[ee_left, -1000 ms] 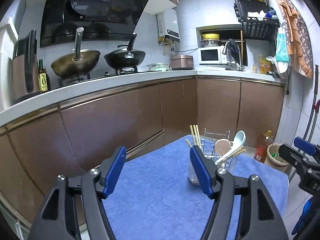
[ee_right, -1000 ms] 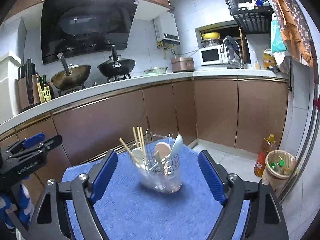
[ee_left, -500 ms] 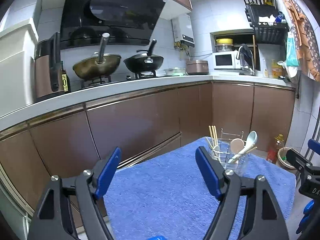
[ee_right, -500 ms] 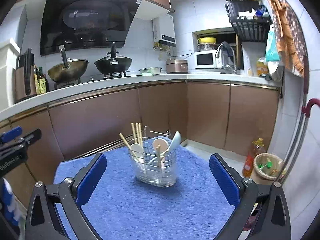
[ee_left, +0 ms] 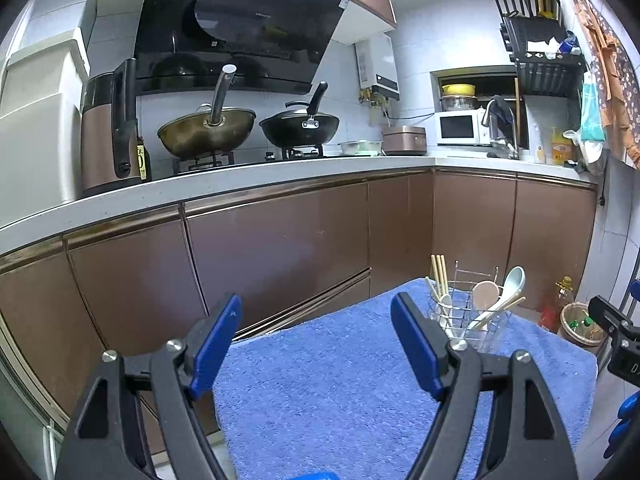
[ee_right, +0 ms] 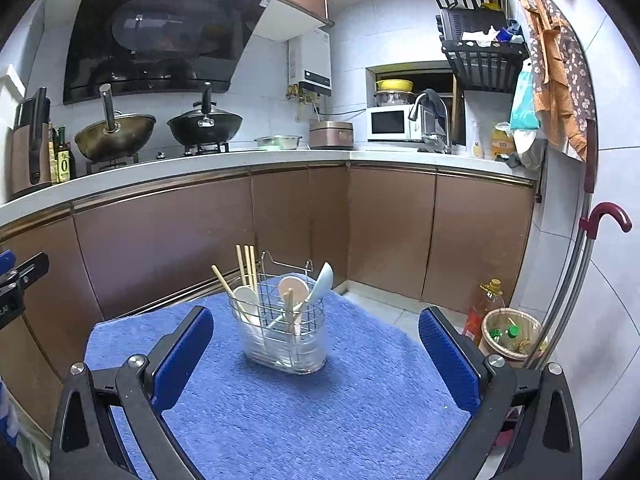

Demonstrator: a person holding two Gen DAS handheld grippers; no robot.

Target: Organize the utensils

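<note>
A wire utensil holder (ee_right: 285,332) with a clear base stands upright on the blue towel (ee_right: 288,412) that covers a small table. It holds wooden chopsticks (ee_right: 245,265), a white spoon (ee_right: 247,297), a pale round spoon (ee_right: 293,287) and a light blue spoon (ee_right: 323,281). It also shows in the left wrist view (ee_left: 467,316) at the table's far right. My right gripper (ee_right: 316,354) is open and empty, pulled back from the holder. My left gripper (ee_left: 316,340) is open and empty, to the holder's left.
Brown kitchen cabinets (ee_left: 280,240) stand close behind the table. Two woks (ee_left: 208,130) sit on the stove above. A waste basket (ee_right: 510,334) and an oil bottle (ee_right: 482,310) stand on the floor at the right.
Both grippers have drawn back and risen from the holder, which now looks smaller and farther. Both stay open and empty.
</note>
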